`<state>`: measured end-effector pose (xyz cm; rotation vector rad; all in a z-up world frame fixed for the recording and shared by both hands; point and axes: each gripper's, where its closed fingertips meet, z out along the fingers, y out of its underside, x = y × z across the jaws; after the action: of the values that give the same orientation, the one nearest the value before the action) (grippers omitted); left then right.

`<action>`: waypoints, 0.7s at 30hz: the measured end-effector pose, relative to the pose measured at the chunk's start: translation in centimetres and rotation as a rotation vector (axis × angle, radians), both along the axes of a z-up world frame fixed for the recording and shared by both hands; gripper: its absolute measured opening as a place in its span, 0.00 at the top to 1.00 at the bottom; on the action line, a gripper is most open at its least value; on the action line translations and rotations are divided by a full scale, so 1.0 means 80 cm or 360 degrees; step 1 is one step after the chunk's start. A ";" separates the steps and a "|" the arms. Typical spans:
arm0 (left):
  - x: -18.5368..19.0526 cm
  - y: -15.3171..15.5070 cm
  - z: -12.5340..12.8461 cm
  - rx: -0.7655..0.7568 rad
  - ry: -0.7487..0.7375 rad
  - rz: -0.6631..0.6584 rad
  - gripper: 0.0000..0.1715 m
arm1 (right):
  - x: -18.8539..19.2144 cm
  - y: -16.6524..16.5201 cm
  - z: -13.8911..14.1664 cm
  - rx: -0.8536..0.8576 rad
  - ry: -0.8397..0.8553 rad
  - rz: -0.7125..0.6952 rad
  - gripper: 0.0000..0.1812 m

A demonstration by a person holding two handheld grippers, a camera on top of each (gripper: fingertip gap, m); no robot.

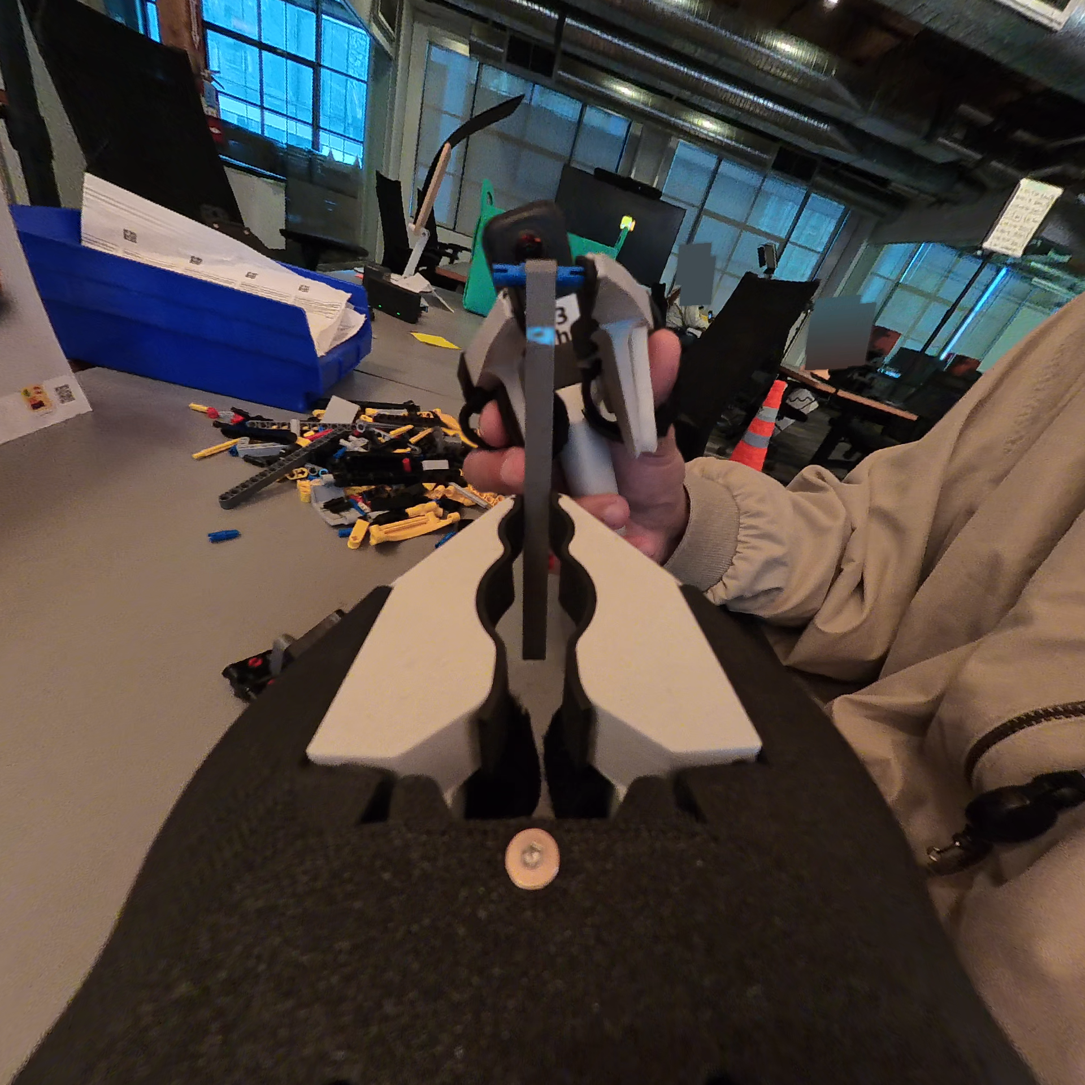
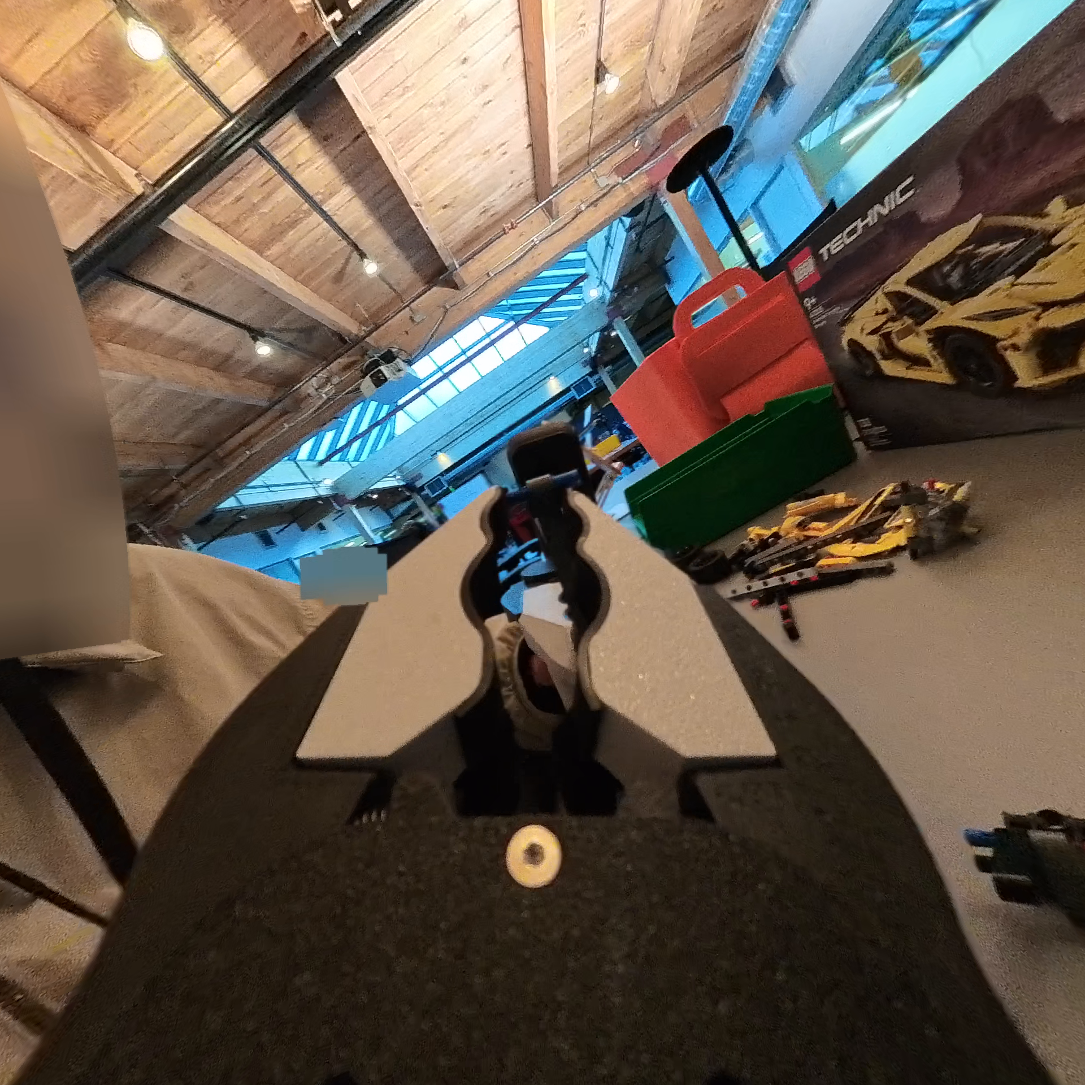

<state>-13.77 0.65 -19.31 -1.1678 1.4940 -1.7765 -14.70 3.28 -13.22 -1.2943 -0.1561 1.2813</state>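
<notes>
My left gripper (image 1: 537, 511) is shut on the lower part of a long dark grey beam (image 1: 539, 446), which stands upright above the grey table (image 1: 117, 587). A blue pin (image 1: 537, 275) crosses the beam's top end, with a black piece (image 1: 525, 232) just behind it. My right gripper (image 2: 540, 496), held by a hand in a beige sleeve (image 1: 646, 469), faces the left one. Its fingertips close on the ends of the blue pin (image 2: 549, 481). The beam (image 2: 563, 546) runs down between its fingers, and the left gripper shows behind in the gap.
A pile of loose yellow and black pieces (image 1: 364, 458) lies behind a blue bin of papers (image 1: 176, 317). A small black assembly (image 1: 258, 669) sits near my left gripper. A green bin (image 2: 740, 475), red case (image 2: 722, 376), printed box (image 2: 969, 305) and yellow part-build (image 2: 851, 534) stand at the right. There is about 6 cm between the tips of the two grippers.
</notes>
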 end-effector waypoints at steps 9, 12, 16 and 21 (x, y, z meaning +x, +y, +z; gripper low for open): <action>-0.007 -0.028 0.002 0.0025 0.0023 -0.0152 0.95 | -0.016 -0.018 0.000 0.0231 -0.0205 0.0055 0.93; -0.008 -0.034 -0.004 0.0083 0.0053 -0.0164 0.95 | -0.020 -0.018 -0.006 0.0257 -0.0291 0.0043 0.97; 0.002 -0.019 -0.008 0.0210 0.0068 0.0001 0.96 | -0.014 -0.011 -0.008 0.0314 -0.0417 -0.0088 0.97; 0.007 -0.003 -0.001 0.0287 -0.0012 0.0178 0.95 | -0.030 0.001 -0.022 0.0299 -0.0641 -0.0198 0.96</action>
<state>-13.18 0.42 -19.37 -1.1296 1.5190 -1.5366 -17.10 3.39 -14.97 -1.3627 -0.4622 0.8677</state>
